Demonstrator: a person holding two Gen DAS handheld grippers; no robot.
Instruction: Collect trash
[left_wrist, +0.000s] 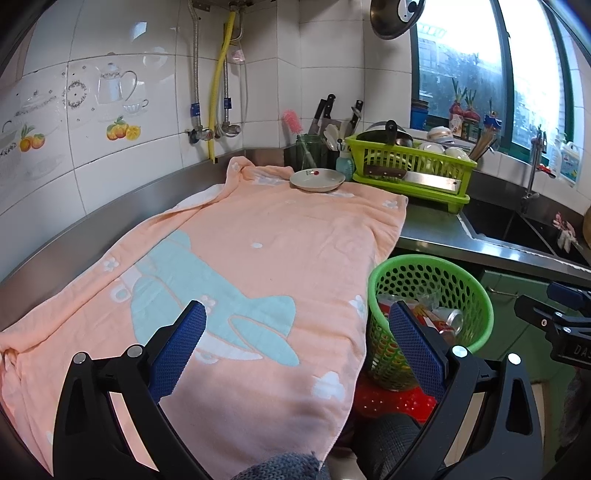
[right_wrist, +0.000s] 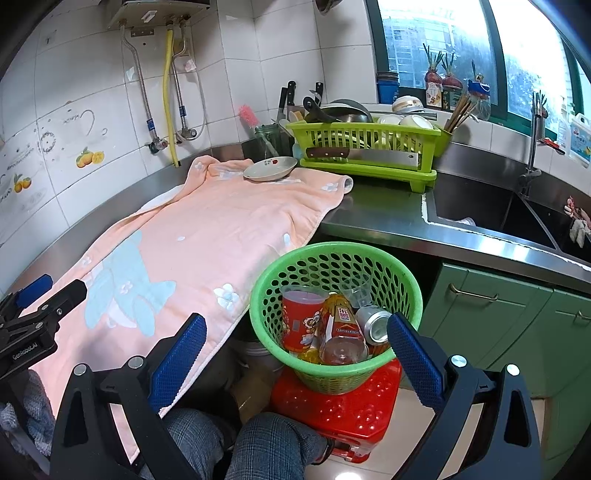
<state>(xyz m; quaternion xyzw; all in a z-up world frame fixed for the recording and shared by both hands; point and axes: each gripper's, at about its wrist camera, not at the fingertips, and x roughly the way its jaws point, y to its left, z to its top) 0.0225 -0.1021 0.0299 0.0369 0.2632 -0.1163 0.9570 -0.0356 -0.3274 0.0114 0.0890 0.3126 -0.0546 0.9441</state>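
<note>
Holding both grippers, left gripper (left_wrist: 297, 345) and right gripper (right_wrist: 297, 350), wide and empty, we list: green perforated plastic basket (right_wrist: 334, 266) off the tabletop's front edge, containing red cup (right_wrist: 299, 321), bottle (right_wrist: 341, 328), can (right_wrist: 373, 323).

Towel (right_wrist: 207, 236) lies on counter (right_wrist: 388, 218); plate (right_wrist: 270, 168) on towel's far end; basket (right_wrist: 334, 314) on stool (right_wrist: 347, 406) beside counter holds cup (right_wrist: 301, 317), bottle (right_wrist: 340, 328), can (right_wrist: 373, 325)

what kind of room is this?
A home kitchen, most likely: a steel sink set in the counter, a green dish rack of bowls with a cleaver across it, and knives standing by the tiled wall.
</note>
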